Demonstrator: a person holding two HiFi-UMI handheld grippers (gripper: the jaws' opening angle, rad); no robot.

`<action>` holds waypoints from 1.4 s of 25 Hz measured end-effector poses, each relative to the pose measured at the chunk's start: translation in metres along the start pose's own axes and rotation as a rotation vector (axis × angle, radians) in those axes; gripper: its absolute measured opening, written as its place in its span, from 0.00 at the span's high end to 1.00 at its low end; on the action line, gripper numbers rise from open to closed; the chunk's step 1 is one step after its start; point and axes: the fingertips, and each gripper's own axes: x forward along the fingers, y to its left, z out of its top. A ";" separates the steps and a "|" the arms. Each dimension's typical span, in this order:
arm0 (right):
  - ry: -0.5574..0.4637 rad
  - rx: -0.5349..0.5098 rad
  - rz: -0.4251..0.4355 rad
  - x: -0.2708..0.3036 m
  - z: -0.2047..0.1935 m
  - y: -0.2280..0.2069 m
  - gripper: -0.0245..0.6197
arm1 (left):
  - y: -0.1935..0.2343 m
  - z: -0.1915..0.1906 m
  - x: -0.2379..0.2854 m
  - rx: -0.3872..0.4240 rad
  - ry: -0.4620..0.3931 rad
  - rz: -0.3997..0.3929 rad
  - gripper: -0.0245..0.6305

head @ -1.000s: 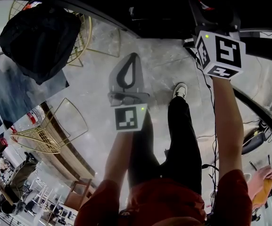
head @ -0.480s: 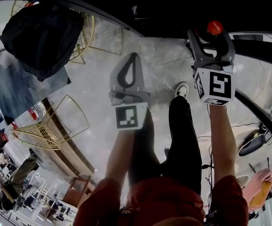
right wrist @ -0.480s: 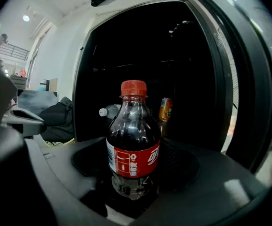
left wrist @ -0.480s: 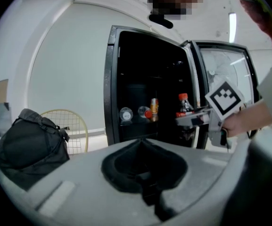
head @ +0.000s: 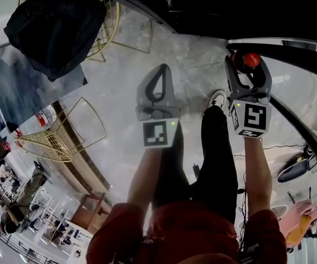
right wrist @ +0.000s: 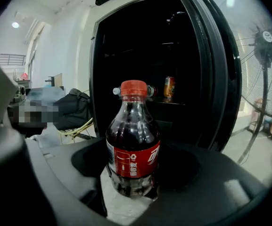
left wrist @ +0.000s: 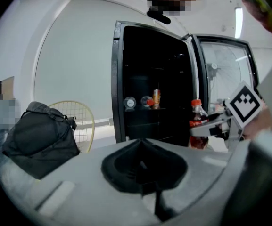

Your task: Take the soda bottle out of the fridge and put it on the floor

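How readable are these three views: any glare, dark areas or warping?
Head view: strong fisheye bend, sheen on the glossy floor. Left gripper view: fridge interior almost black, corners vignetted. Right gripper view: soda bottle sharp and well lit, fridge behind it dark.

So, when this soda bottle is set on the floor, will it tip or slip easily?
Probably heavy for its size: the soda bottle looks nearly full of dark liquid. It may tip if set down tilted, being tall over a narrow base. The smooth plastic could be slippery.
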 end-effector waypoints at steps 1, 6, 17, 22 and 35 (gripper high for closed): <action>0.007 -0.003 0.006 -0.002 -0.004 0.004 0.49 | 0.001 -0.003 -0.002 -0.004 0.007 0.005 0.96; 0.043 0.011 0.048 -0.010 -0.020 0.018 0.49 | -0.002 -0.013 -0.011 -0.032 0.026 0.010 0.96; 0.125 0.037 0.200 -0.018 -0.054 0.062 0.49 | -0.002 -0.035 -0.037 -0.063 0.038 0.094 0.96; 0.160 -0.019 0.292 -0.016 -0.067 0.096 0.49 | 0.012 -0.050 -0.058 -0.090 0.031 0.175 0.96; 0.225 -0.123 0.460 -0.025 -0.113 0.179 0.49 | 0.040 -0.120 -0.147 -0.206 0.075 0.374 0.96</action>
